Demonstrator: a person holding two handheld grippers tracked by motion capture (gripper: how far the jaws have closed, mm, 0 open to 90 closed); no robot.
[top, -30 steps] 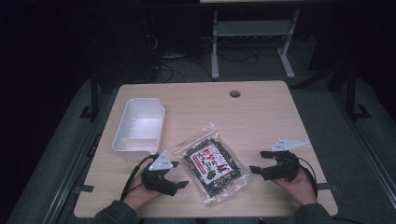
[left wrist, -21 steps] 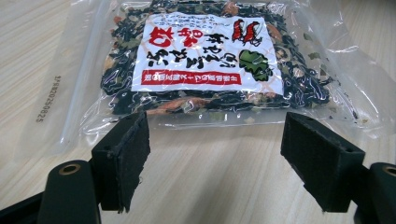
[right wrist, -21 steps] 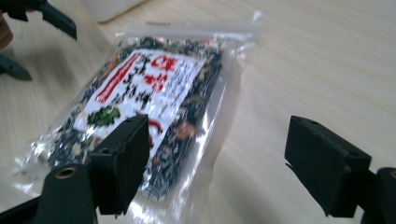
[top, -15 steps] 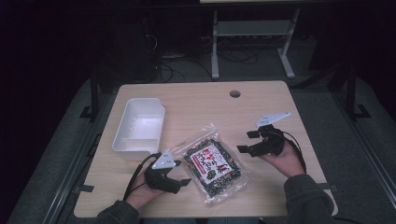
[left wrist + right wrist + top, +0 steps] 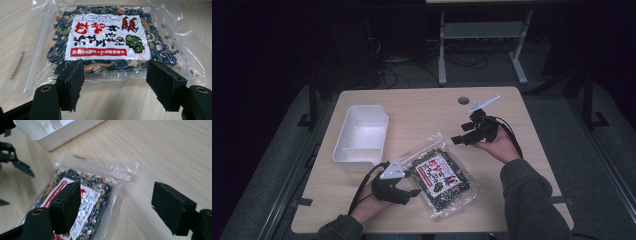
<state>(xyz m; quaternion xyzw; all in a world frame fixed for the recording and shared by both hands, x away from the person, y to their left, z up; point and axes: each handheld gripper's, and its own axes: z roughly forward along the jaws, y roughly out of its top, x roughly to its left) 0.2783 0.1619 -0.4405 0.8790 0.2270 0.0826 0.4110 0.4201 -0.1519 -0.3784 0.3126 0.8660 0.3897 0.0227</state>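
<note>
- Closing my left gripper (image 5: 412,186) on the near edge of the seaweed packet (image 5: 439,175); its jaws have just been narrowing but aren't touching it yet.
- Hovering my right gripper (image 5: 460,140), jaws apart and empty, beyond the packet, which is lying flat mid-table, unlifted.
- Leaving the white tray (image 5: 343,143) waiting empty farther left; nothing is blocking the way.

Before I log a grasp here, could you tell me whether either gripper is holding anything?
Nothing is held. The left gripper, jaws just closing, is open at the snack bag's edge; the right gripper is open above it.
</note>
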